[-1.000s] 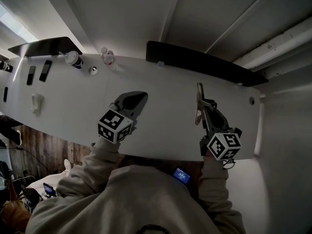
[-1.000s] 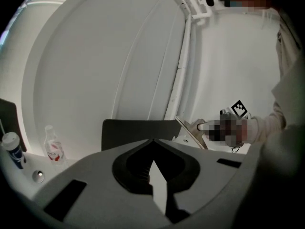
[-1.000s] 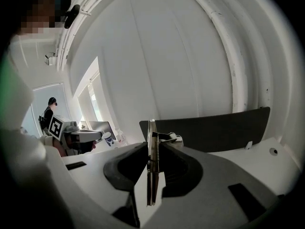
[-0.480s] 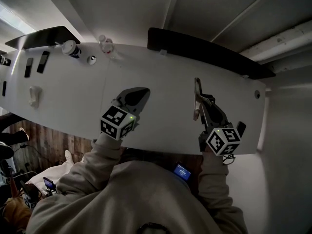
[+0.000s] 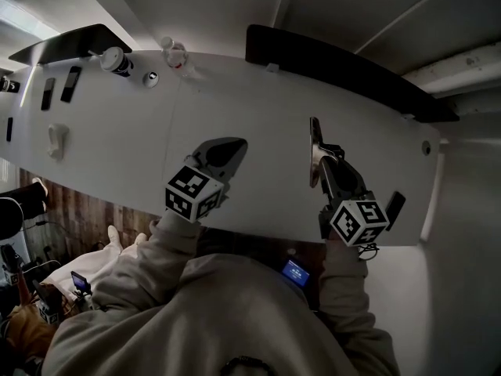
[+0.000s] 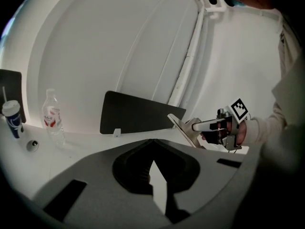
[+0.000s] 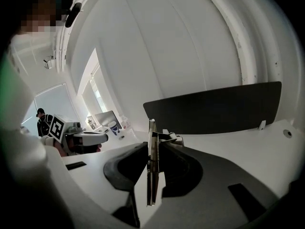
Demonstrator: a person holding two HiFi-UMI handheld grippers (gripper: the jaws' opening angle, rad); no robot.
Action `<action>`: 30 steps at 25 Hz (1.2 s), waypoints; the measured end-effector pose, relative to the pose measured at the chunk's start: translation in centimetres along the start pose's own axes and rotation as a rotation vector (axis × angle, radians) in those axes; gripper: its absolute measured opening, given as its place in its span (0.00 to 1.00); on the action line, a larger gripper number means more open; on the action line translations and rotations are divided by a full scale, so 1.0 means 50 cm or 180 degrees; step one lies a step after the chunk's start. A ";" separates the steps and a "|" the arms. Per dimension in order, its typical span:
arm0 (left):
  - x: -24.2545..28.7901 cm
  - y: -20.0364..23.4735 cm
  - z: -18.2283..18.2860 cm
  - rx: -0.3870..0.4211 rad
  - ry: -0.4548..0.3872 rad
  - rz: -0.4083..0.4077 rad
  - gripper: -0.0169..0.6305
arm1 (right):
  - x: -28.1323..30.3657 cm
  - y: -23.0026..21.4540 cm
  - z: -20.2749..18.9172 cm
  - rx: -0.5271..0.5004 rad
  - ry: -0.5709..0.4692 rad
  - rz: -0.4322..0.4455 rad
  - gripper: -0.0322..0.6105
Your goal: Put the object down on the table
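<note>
The clipboard [image 7: 151, 190] stands on its edge, upright, clamped between the pads of the right claw [image 7: 153, 149]; its metal spring clip sits just past the fingertips. In the head view the board is over the right half of the white table [image 5: 258, 131]; contact with the surface cannot be confirmed. The left claw [image 6: 152, 149] is closed at the tips, with nothing in it, and is positioned over the table's middle, apart from the board. A bottle [image 6: 51, 118] and a lidded cup [image 6: 12, 118] stand at the far left edge. A dark panel [image 6: 138, 114] stands along the back.
</note>
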State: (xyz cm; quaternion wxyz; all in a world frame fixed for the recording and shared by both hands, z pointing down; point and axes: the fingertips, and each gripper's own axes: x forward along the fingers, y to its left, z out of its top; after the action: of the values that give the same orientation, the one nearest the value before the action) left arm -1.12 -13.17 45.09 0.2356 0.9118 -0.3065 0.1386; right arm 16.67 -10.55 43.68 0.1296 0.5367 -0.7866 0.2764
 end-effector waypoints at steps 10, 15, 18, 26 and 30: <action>0.011 0.000 -0.069 -0.0072 0.0237 -0.0012 0.02 | 0.036 -0.008 -0.073 0.0146 0.0131 0.0085 0.20; 0.025 -0.004 -0.087 -0.0071 0.0304 -0.0043 0.02 | 0.057 -0.007 -0.102 0.0180 0.0197 0.0123 0.20; 0.034 -0.003 -0.095 -0.0087 0.0295 -0.0073 0.02 | 0.068 -0.006 -0.127 0.0219 0.0245 0.0130 0.20; 0.052 0.001 -0.154 -0.0227 0.0437 -0.0110 0.02 | 0.083 -0.015 -0.176 0.0299 0.0351 0.0118 0.20; 0.059 0.001 -0.177 -0.0274 0.0502 -0.0144 0.02 | 0.088 -0.022 -0.200 0.0322 0.0423 0.0094 0.20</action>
State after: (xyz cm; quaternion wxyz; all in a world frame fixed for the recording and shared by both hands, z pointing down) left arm 0.18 -10.12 53.84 0.3010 0.8938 -0.2720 0.1914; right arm 15.04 -8.50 54.33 0.1501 0.5114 -0.7691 0.3526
